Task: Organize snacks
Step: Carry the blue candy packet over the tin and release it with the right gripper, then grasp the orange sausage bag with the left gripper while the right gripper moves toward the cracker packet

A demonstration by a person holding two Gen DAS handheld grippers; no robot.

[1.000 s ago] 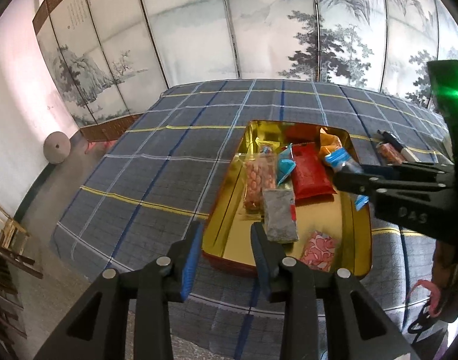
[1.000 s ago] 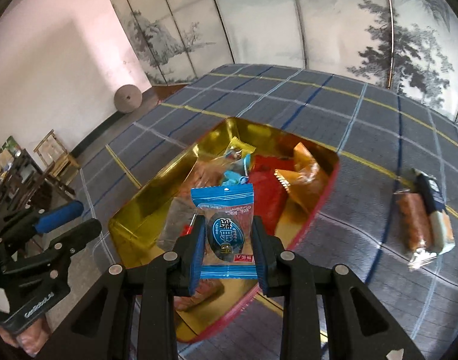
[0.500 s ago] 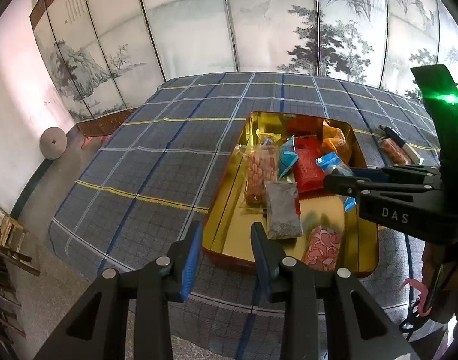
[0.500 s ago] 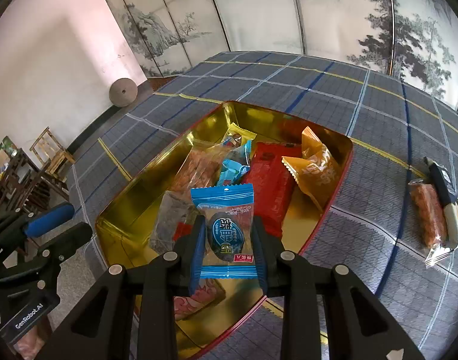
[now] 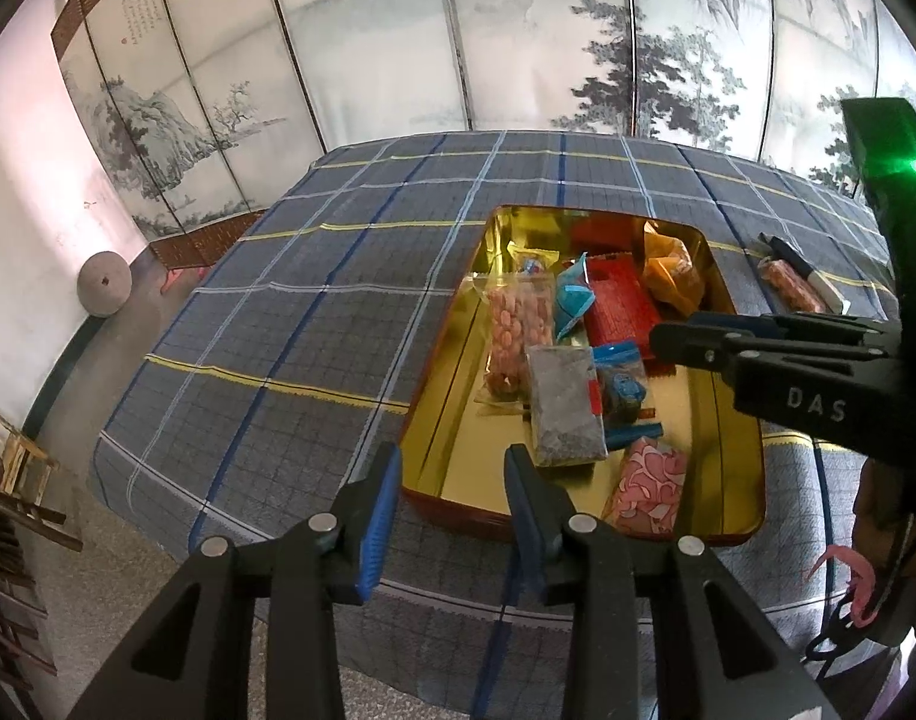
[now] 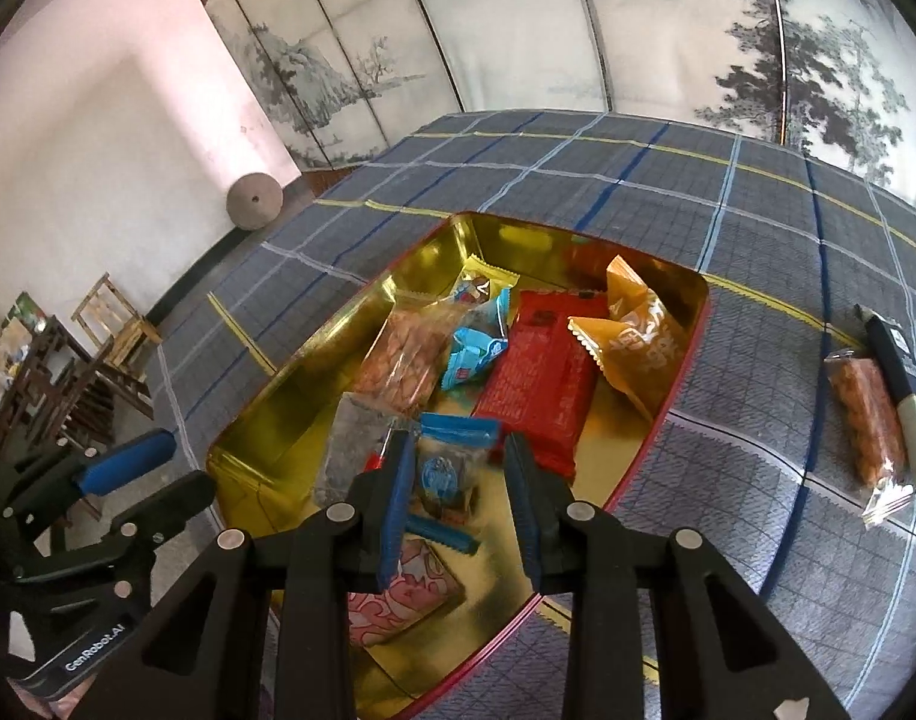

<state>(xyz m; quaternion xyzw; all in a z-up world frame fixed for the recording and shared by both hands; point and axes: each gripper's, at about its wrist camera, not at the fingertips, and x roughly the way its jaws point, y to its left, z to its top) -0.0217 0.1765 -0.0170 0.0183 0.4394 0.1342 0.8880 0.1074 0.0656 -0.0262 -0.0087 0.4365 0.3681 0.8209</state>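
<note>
A gold tin tray [image 6: 260, 450] with a red rim sits on the plaid tablecloth and holds several snack packets: red [image 6: 542, 378], orange [image 6: 644, 342], peanuts [image 6: 404, 360], grey [image 6: 353, 456], pink [image 6: 398, 600]. A blue-edged snack packet [image 6: 443, 474] lies in the tray between the spread fingers of my right gripper [image 6: 458, 495], which is open above it. It also shows in the left wrist view [image 5: 623, 387]. My left gripper [image 5: 452, 504] is open and empty, hovering over the tray's [image 5: 458, 432] near-left corner.
Two more snacks lie on the cloth right of the tray: an orange-brown packet [image 6: 866, 420] and a dark and white bar [image 6: 899, 378]. A painted folding screen [image 6: 578, 30] stands behind the table. Wooden chairs [image 6: 98, 348] and a round stone [image 6: 254, 201] are on the floor at left.
My right gripper has opened and let go of the blue-edged packet, which now lies in the tray. The left gripper has stayed open near the tray's corner.
</note>
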